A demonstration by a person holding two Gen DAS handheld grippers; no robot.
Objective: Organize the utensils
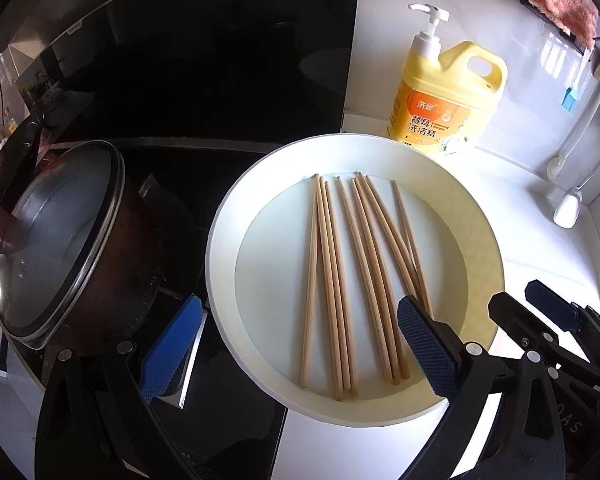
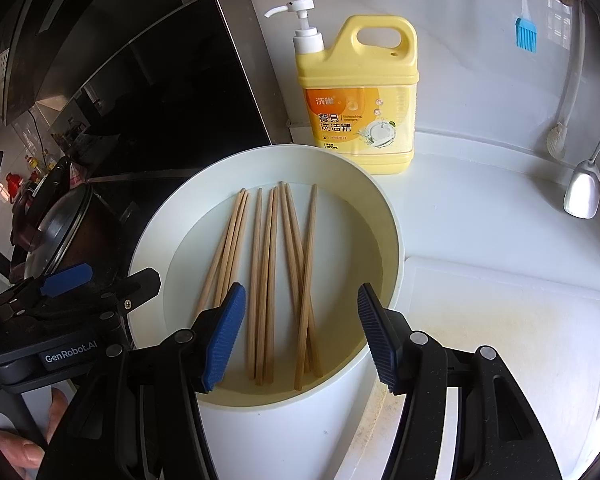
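- My left gripper [image 1: 296, 344] stands with its jaws spread wide and holds nothing; its left pad hangs outside the white basin [image 1: 220, 240], over the dark stovetop [image 1: 228, 420], while its right pad sits inside the rim, just above the near ends of the rightmost sticks.
- The wooden chopsticks [image 1: 340, 280] lie loose on the basin floor straight ahead of that gripper, between its two pads; they fan away from me, some crossing each other near their thick ends.
- My right gripper [image 2: 302, 334] is likewise parted and empty; both blue pads hover over the near edge of the basin [image 2: 396, 240], and the chopsticks [image 2: 268, 280] run forward through the gap between them; I cannot tell whether either pad touches a stick.
- Beyond the basin, ahead of the right gripper, a yellow detergent jug [image 2: 360, 100] with a white pump stands upright against the wall.
- To the right of the right gripper lies a white cutting board [image 2: 500, 340], close beside the basin.
- Left of the left gripper, a lidded pot [image 1: 60, 240] sits on the stove, near the basin.
- In the right wrist view the left gripper [image 2: 100, 280] shows at the basin's left edge.
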